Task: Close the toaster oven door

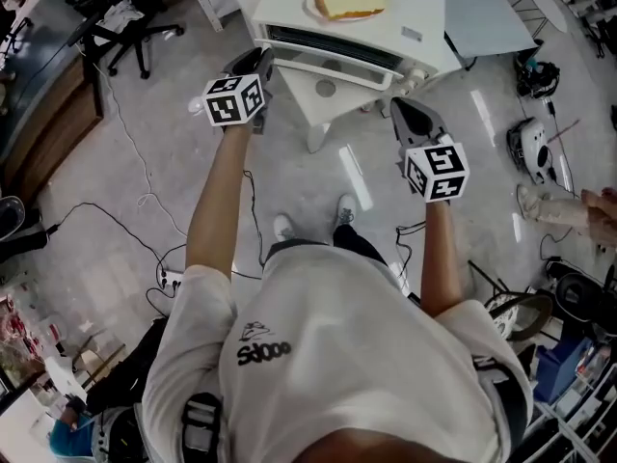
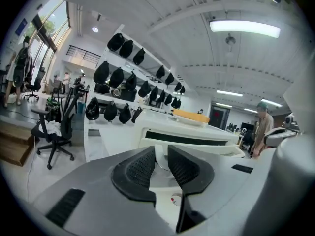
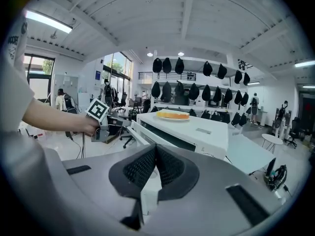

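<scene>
left jaws at the ajar door, right jaws closed

the grey label (image 1: 413,34) on top of the toaster oven (image 1: 386,22) is too small to read, and the black word on the person's shirt (image 1: 263,353) is not clearly legible. the toaster oven door (image 1: 333,66) stands ajar on the oven's front. the left gripper (image 2: 160,149) is at the door's left end, jaws narrowly apart with the door's white edge in the gap. the right gripper (image 3: 155,149) hangs off the oven's front right corner, clear of the door, jaws closed on nothing. a plate of toast (image 1: 347,0) sits on the oven. bare floor (image 1: 318,191) lies open before its front.
</scene>
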`<action>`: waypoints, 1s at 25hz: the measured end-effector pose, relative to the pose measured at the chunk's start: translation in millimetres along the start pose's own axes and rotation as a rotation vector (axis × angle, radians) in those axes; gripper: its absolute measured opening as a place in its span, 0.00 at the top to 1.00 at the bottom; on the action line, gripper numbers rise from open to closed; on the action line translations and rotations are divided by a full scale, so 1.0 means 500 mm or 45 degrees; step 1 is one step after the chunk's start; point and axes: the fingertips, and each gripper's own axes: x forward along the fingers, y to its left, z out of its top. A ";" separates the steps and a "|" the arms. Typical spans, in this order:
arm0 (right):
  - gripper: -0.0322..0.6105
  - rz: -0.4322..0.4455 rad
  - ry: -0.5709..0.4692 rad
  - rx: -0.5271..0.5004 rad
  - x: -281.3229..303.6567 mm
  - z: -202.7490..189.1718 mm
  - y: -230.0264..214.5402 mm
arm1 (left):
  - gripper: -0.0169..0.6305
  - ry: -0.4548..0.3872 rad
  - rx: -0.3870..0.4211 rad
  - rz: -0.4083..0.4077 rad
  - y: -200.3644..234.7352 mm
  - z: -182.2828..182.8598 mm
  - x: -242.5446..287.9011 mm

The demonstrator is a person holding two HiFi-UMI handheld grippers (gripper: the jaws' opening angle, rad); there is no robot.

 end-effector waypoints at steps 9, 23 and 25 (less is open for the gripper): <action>0.95 -0.023 0.006 0.018 -0.001 -0.003 -0.047 | 0.83 -0.026 0.016 0.005 0.000 0.046 0.062; 0.95 -0.042 -0.030 0.032 0.003 0.019 -0.065 | 0.82 -0.060 0.186 -0.023 -0.010 0.060 0.049; 0.95 -0.034 -0.057 0.016 -0.001 0.038 -0.058 | 0.83 -0.075 0.258 -0.042 -0.026 0.065 0.023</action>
